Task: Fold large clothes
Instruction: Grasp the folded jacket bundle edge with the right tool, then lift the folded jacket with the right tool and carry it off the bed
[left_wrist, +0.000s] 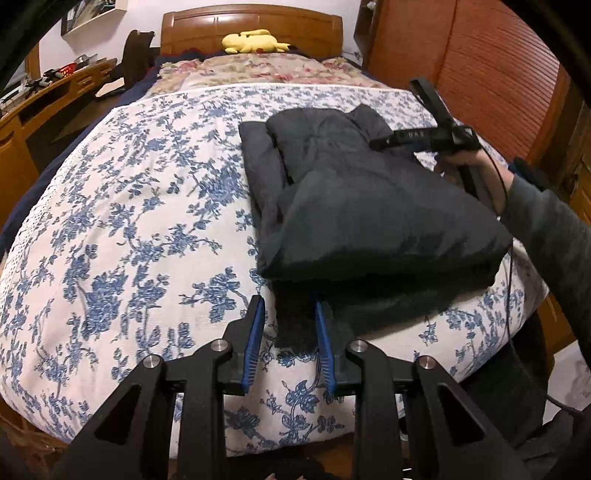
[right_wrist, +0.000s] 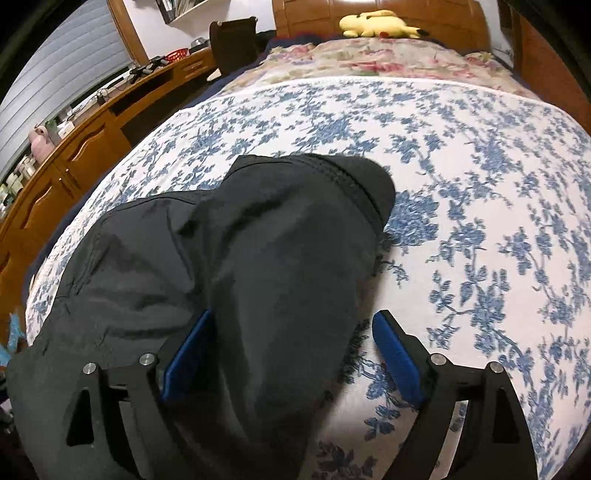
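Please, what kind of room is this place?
Most likely a home bedroom: a bed with a blue floral cover, a wooden headboard with a yellow plush toy before it, and a wooden desk alongside.

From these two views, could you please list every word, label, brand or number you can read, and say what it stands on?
None can be read.
Right gripper: pale marks on its black body, too blurred to read.
Framed picture on the wall: too small and blurred to tell whether it carries text.
Dark garment: no label or print shows.
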